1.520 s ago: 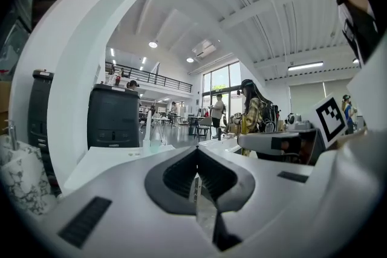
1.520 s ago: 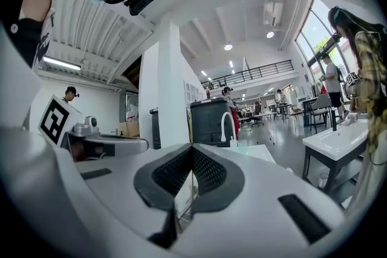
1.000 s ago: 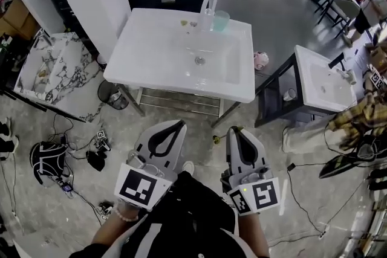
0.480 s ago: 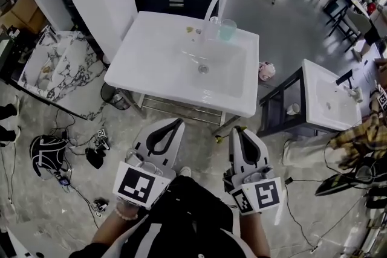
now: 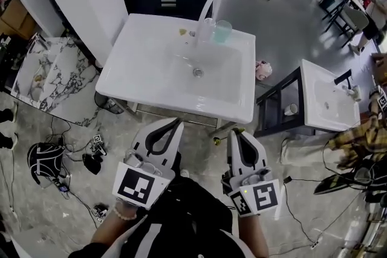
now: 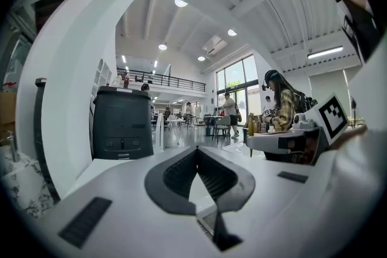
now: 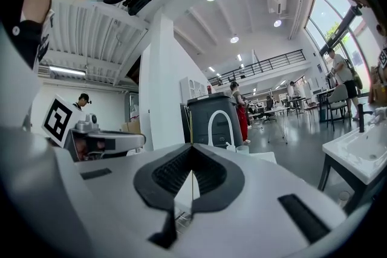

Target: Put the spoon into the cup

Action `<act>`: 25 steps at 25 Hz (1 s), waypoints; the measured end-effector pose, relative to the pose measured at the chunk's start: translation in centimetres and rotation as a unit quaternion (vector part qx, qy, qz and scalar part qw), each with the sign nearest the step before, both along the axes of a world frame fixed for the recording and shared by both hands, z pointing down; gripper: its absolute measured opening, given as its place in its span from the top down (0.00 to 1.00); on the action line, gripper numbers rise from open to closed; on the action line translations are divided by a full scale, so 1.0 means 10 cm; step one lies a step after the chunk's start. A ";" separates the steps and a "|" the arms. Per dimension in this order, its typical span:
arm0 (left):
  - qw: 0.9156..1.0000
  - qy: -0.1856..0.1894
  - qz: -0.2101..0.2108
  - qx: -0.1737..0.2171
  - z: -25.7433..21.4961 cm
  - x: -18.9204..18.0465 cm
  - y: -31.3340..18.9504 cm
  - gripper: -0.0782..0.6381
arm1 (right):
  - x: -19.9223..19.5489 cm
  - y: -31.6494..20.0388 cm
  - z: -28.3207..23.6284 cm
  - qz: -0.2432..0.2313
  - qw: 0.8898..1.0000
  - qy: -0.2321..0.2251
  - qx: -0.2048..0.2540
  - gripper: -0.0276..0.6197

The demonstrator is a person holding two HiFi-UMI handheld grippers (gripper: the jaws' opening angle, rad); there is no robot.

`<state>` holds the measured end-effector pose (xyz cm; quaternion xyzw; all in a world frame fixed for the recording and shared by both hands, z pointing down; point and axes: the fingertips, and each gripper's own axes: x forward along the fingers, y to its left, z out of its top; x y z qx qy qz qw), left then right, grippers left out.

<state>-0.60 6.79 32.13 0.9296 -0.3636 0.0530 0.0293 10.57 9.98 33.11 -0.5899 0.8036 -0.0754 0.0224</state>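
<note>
- Both pairs of jaws were clenched on nothing: on the left gripper point(image 5: 176, 124) and the right gripper point(image 5: 233, 131) the pads met at the tips, with only the bare hollow behind them.
- I held both grippers well short of the sink point(image 5: 151, 78), off its near edge, pointing roughly level toward it.
- The cup point(image 5: 222, 31) stood upright on the sink's back rim, just right of the faucet point(image 5: 208, 0). What seemed a clear vessel point(image 5: 206, 27) stood between cup and faucet.
- I could not pick out the spoon. Some small bits point(image 5: 183, 32) lay on the sink's back rim, left of the faucet, too small to name.
- I judged the step in hand to be the approach, with nothing of the task done yet.
- To do it well, I needed to close on the sink's near edge first and find the spoon before committing either gripper.
- The jaws had to open before the reach, not at the spoon, so the tips would not shove it across the sink.
- A grip high on the handle would let the bowl end go down into the cup first.
- The right gripper looked the better choice, being on the cup's side of the sink.
- The cup looked light, so I should lower the spoon straight down and keep off its rim and the faucet.
</note>
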 end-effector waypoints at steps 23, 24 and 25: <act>0.999 0.007 0.047 0.009 -0.03 0.22 -1.64 0.90 | 0.22 -1.58 -0.05 0.048 0.999 0.001 0.002 0.95; 0.999 0.008 0.048 0.008 -0.03 0.22 -1.70 0.90 | 0.22 -1.63 -0.04 0.050 0.999 0.002 0.002 0.96; 0.999 0.009 0.050 0.007 -0.02 0.22 -1.77 0.90 | 0.21 -1.69 -0.03 0.052 0.999 0.002 0.001 0.95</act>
